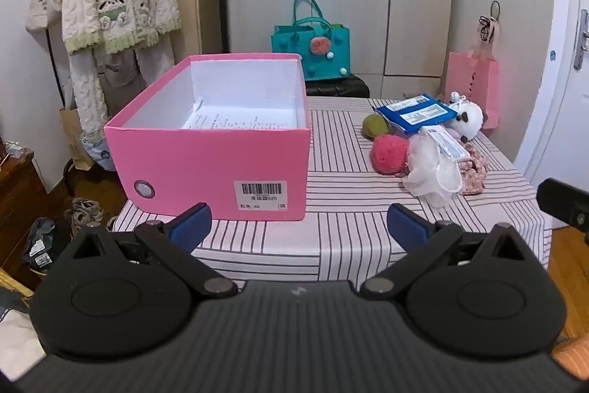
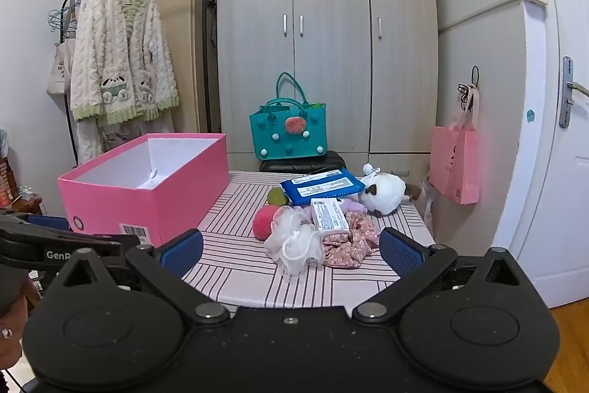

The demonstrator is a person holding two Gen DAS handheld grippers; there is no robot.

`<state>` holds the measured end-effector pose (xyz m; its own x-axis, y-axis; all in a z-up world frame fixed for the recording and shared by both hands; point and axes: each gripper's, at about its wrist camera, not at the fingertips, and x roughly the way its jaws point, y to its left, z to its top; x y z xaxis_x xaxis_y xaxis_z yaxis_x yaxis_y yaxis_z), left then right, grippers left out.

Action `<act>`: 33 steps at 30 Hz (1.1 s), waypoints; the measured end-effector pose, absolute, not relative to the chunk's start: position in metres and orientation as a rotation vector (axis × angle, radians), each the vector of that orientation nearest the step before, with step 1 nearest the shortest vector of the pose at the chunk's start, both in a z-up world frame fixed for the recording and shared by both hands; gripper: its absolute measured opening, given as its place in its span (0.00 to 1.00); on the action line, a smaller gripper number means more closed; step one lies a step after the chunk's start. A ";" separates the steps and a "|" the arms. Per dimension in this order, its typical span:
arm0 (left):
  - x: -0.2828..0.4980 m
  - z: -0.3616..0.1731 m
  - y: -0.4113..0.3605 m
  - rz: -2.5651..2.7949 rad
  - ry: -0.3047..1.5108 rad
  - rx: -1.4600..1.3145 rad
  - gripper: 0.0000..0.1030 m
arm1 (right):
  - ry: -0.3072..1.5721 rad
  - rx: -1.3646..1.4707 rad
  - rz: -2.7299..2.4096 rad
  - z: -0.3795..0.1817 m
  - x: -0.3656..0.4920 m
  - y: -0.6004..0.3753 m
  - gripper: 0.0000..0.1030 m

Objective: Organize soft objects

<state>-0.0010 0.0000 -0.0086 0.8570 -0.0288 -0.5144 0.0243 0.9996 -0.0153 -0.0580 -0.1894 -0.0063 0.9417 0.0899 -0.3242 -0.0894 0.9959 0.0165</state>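
On the table [image 1: 342, 205] with the pink striped cloth, a pink box [image 1: 206, 168] stands open at the left side, and I can see white paper with print lying on its bottom. At the right side of the table, well apart from the box, the soft objects lie together in one heap: a white mesh sponge [image 2: 294, 242] at the front, a red pompom [image 2: 263, 221] just beside it on the left, a green ball [image 2: 277, 197] behind the pompom, and a flowered pink cloth [image 2: 349, 242] touching the sponge on the right. A small white packet [image 2: 328, 219] rests on top of the cloth and the sponge, and a blue packet [image 2: 321, 188] lies behind it. A white plush toy [image 2: 383, 194] sits at the far right of the heap; it is perhaps a sheep, but it is too small to tell well. The left gripper [image 1: 298, 223] hovers over the near edge of the table in front of the box, its blue pads [image 1: 191, 223] spread wide with nothing between them. The right gripper [image 2: 291, 249] faces the heap, also spread wide and holding nothing, with the sponge and the cloth seen between its fingers but not touched. Behind the table a teal bag [image 2: 289, 131] stands before a wardrobe [image 2: 331, 24], and a pink paper bag [image 2: 454, 164] hangs at the right
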 end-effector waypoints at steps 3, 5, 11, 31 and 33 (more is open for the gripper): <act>-0.002 -0.010 -0.001 -0.009 0.523 -0.010 1.00 | 0.328 0.003 0.093 -0.007 -0.058 -0.191 1.00; -0.002 -0.012 -0.002 -0.004 0.513 -0.011 1.00 | 0.328 0.006 0.092 -0.008 -0.057 -0.191 1.00; -0.004 -0.014 -0.004 0.010 0.496 0.001 1.00 | 0.329 0.011 0.084 -0.009 -0.056 -0.196 1.00; -0.006 -0.015 -0.009 0.026 0.468 0.027 1.00 | 0.321 -0.005 0.038 -0.013 -0.054 -0.202 1.00; -0.006 -0.013 -0.009 0.030 0.462 0.026 1.00 | 0.314 -0.011 0.033 -0.013 -0.054 -0.202 1.00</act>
